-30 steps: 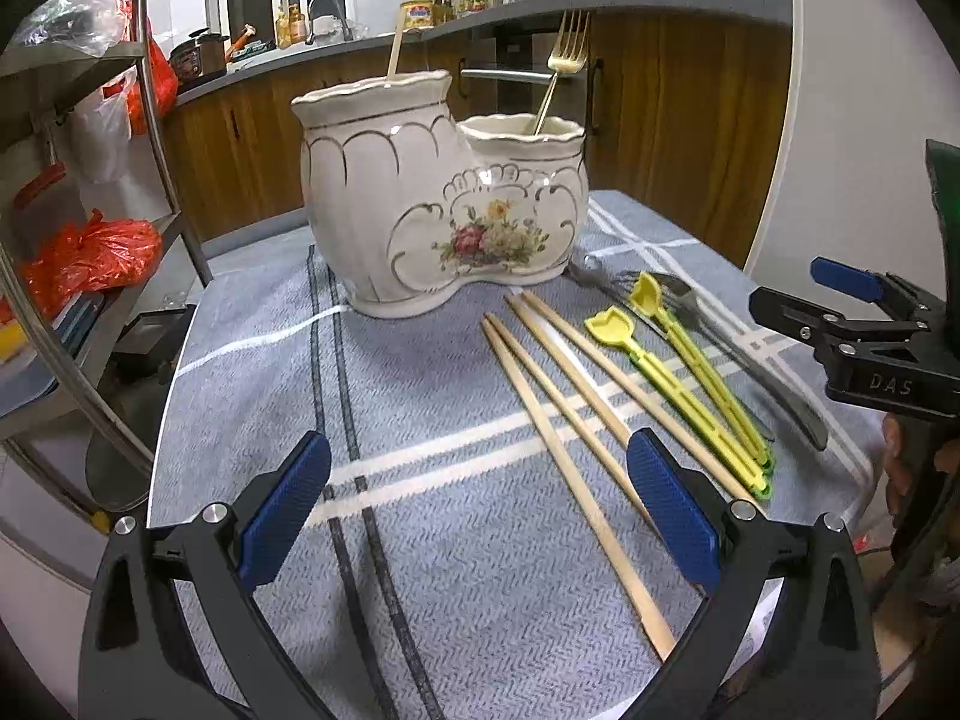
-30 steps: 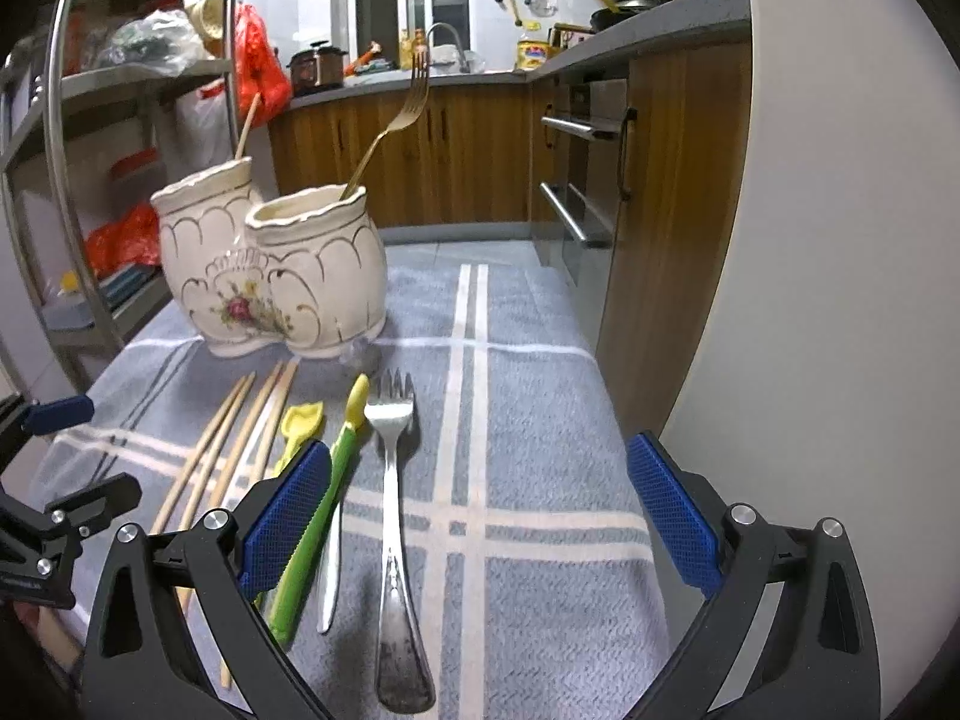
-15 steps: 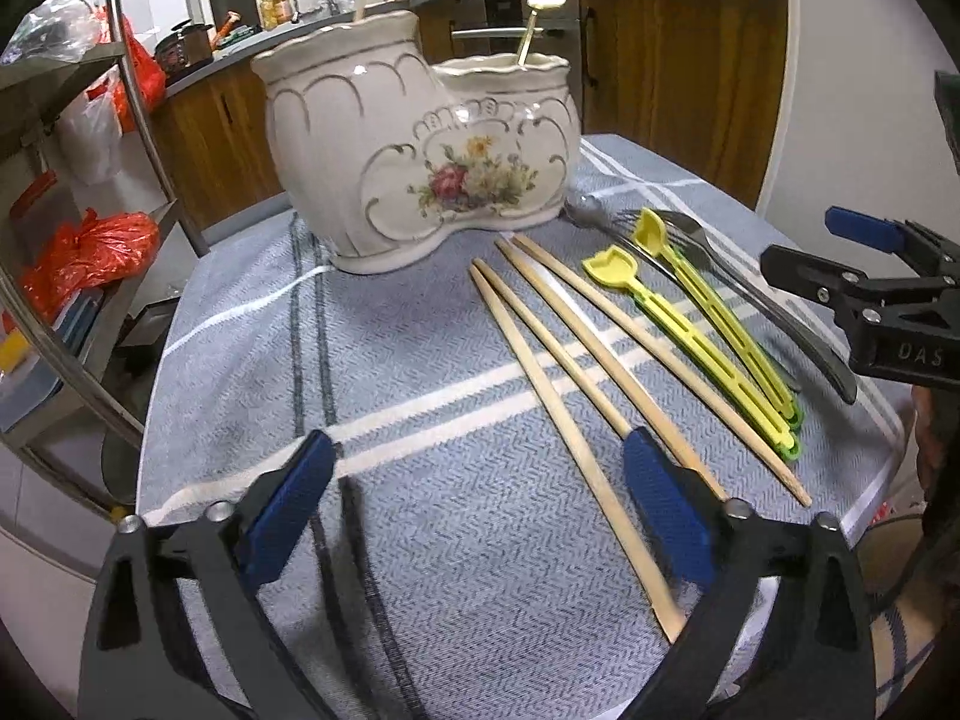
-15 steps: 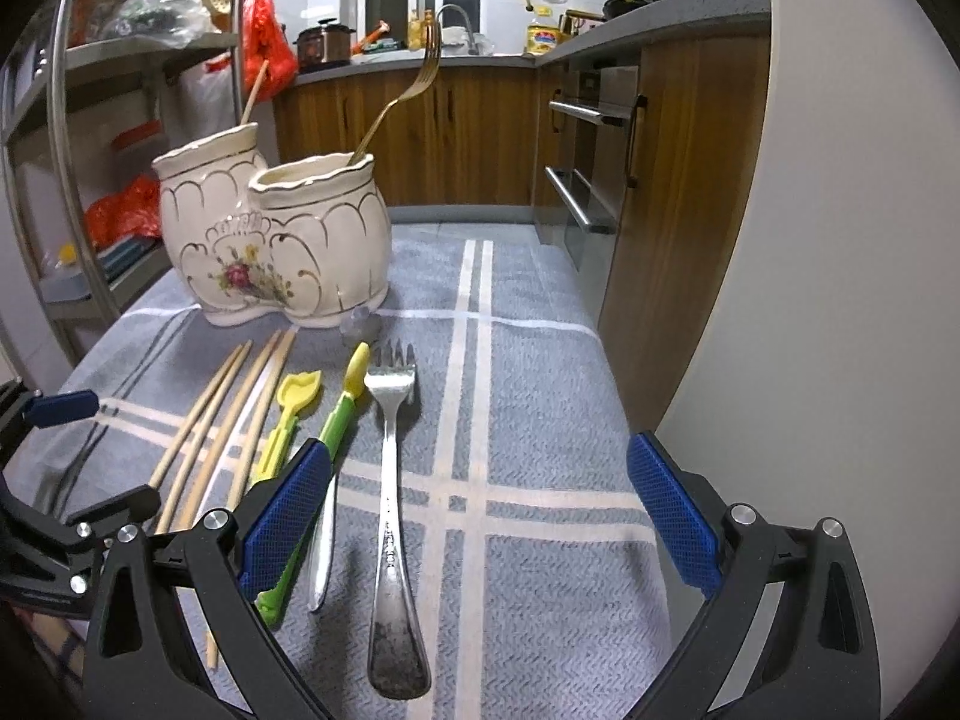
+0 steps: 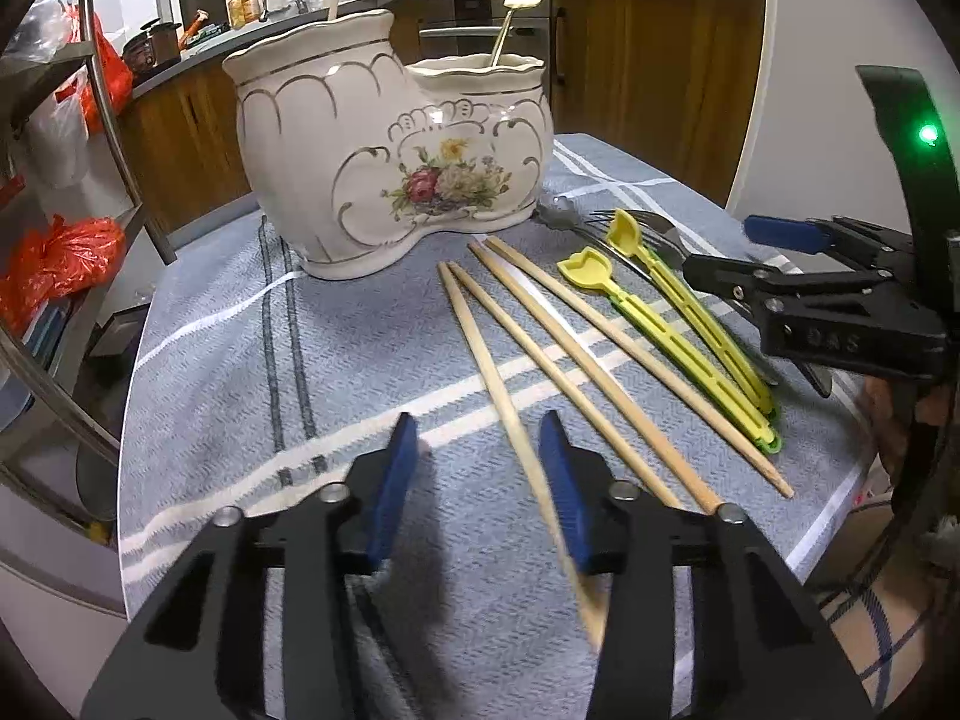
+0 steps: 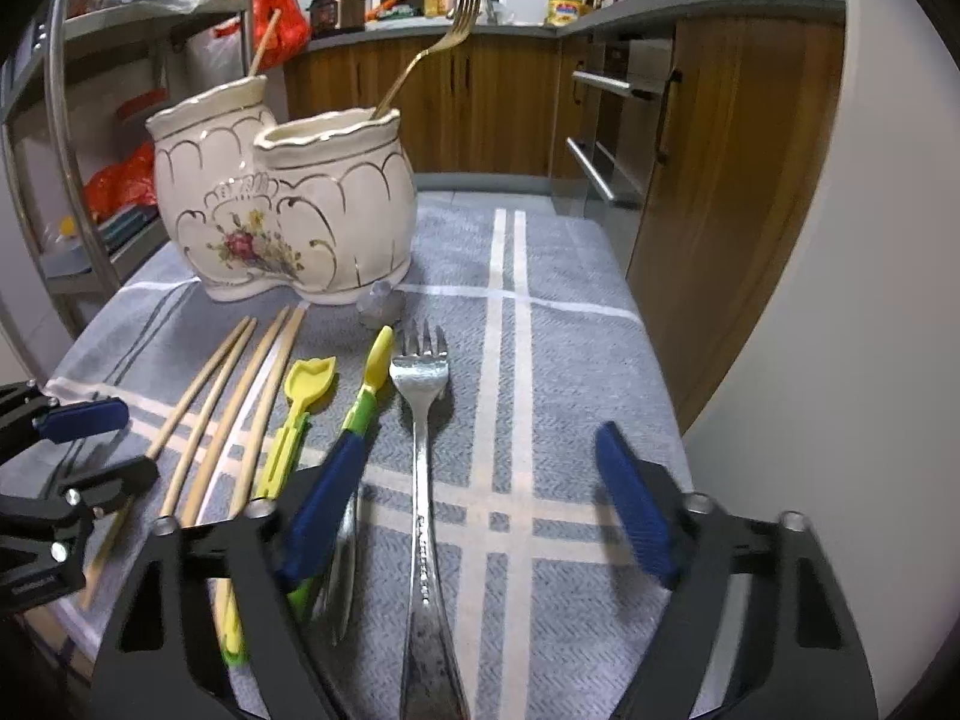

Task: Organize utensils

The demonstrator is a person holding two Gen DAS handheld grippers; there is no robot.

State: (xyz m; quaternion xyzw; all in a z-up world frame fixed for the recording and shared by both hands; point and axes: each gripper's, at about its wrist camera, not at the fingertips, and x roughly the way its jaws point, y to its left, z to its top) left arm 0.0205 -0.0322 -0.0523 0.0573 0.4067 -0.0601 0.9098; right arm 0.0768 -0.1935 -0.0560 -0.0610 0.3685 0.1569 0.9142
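Jaws closing — left gripper (image 5: 480, 468) apparently astride a chopstick (image 5: 480, 336), right gripper (image 6: 480, 504) astride the fork (image 6: 422, 420).

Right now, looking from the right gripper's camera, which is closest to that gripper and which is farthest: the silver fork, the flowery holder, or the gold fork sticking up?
1. Silver fork: lying on the cloth, between the closing right gripper jaws, untouched.
2. Flowery holder: standing farther back, left.
3. Gold fork: farthest, sticking up from the holder's right cup.
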